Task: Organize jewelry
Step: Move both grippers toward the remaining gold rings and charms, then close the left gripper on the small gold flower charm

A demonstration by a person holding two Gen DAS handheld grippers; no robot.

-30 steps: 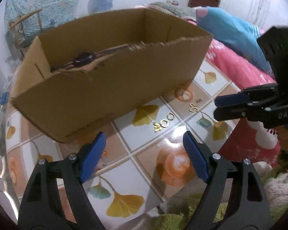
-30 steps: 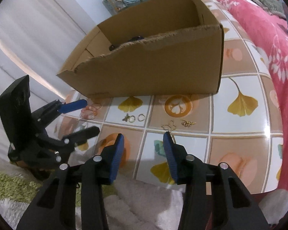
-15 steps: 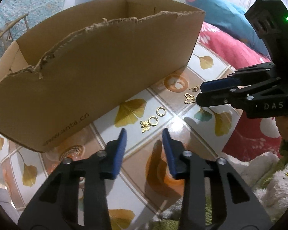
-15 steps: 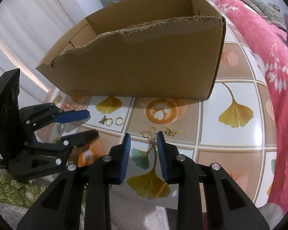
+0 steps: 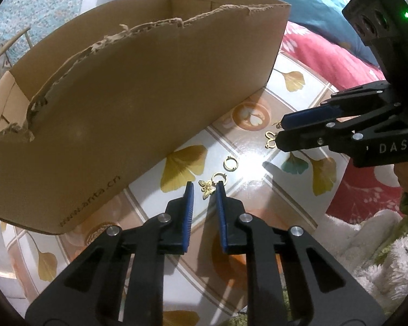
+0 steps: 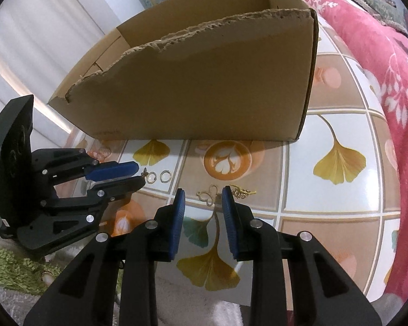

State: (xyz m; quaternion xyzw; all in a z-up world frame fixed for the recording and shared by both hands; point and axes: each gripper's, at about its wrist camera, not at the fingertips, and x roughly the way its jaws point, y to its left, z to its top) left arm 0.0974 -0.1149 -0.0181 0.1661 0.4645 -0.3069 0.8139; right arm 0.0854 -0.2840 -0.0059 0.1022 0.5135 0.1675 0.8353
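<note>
**Jewelry on the bench, two claws lined up for a pickup**

Jewelry lies loose on a tiled bench point(image 6: 337, 187) printed with yellow leaves, in a short row just in front of a torn-edged cardboard box point(image 6: 204, 87). The box stands open at the top, probably as the place the pieces are meant to go.

Nearest the left claw point(image 5: 204, 188) is a small gold butterfly charm point(image 5: 207, 188) hooked to a ring point(image 5: 219, 177); a second ring point(image 5: 230, 163) lies just beside it. The left claw's blue pads have just been closing and now stand narrowly apart, one on each side of the charm. They do not appear to press on it yet, so the claw is still released, with the charm between its pads.

Toward the bench's right side lies an open-wire butterfly pendant point(image 6: 209, 195), with a small leaf-shaped sprig point(image 6: 243, 192) just beside it. The right claw point(image 6: 202, 199) is also released, its pads wider apart, straddling the near end of the wire butterfly without touching it.

Both claws point steeply down at the bench, which suits pinching flat, thin pieces from above. Such light metal could slip or skate on the glossy tiles.

A pink flowered blanket point(image 6: 367, 43) lies along the bench's right edge.
</note>
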